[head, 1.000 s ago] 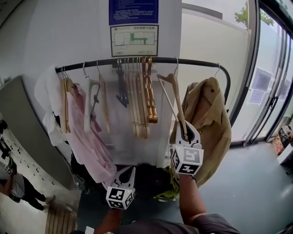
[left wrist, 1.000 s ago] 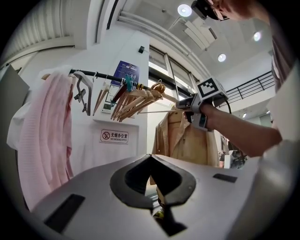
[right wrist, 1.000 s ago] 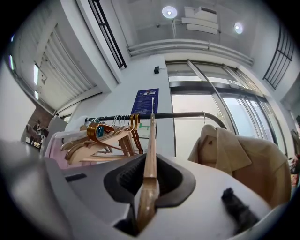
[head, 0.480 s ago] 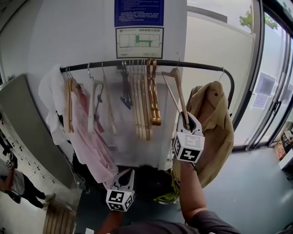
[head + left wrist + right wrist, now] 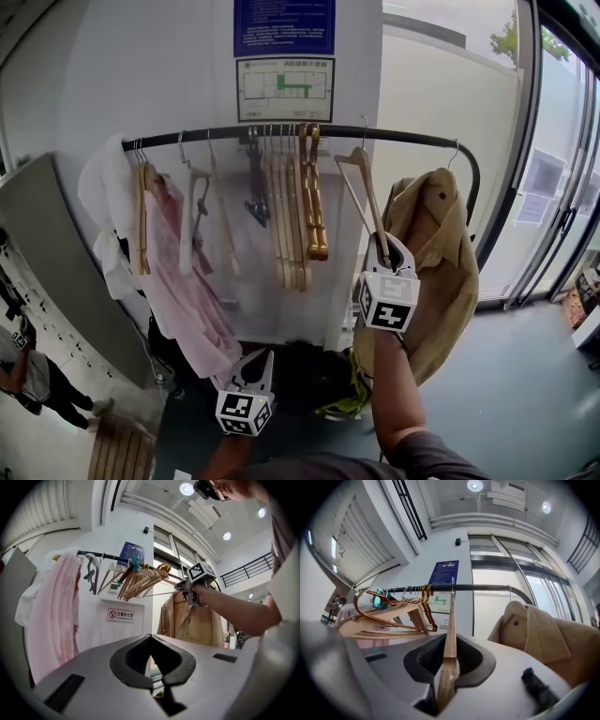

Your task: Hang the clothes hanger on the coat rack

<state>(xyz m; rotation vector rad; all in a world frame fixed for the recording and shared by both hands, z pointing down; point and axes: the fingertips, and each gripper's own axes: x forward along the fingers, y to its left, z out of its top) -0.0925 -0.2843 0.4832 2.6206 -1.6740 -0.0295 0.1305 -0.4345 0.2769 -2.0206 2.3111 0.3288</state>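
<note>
A black rail (image 5: pixel 403 136) of the coat rack runs across the head view. My right gripper (image 5: pixel 386 251) is shut on the lower end of a wooden hanger (image 5: pixel 361 187), whose metal hook reaches up to the rail between the bunch of hangers and the tan coat. In the right gripper view the hanger's arm (image 5: pixel 450 620) runs from between the jaws up to the rail (image 5: pixel 487 587); I cannot tell whether the hook rests on it. My left gripper (image 5: pixel 255 361) hangs low in front of the rack, shut and holding nothing (image 5: pixel 150 638).
A tan coat (image 5: pixel 436 244) hangs at the rail's right end. A pink garment (image 5: pixel 178 281) hangs at its left. Several wooden hangers (image 5: pixel 286 216) are bunched in the middle. Glass doors (image 5: pixel 553 187) stand at the right and a grey partition (image 5: pixel 56 272) at the left.
My right gripper has carried the hanger slightly closer to the rail. The left gripper has stayed low and still.
</note>
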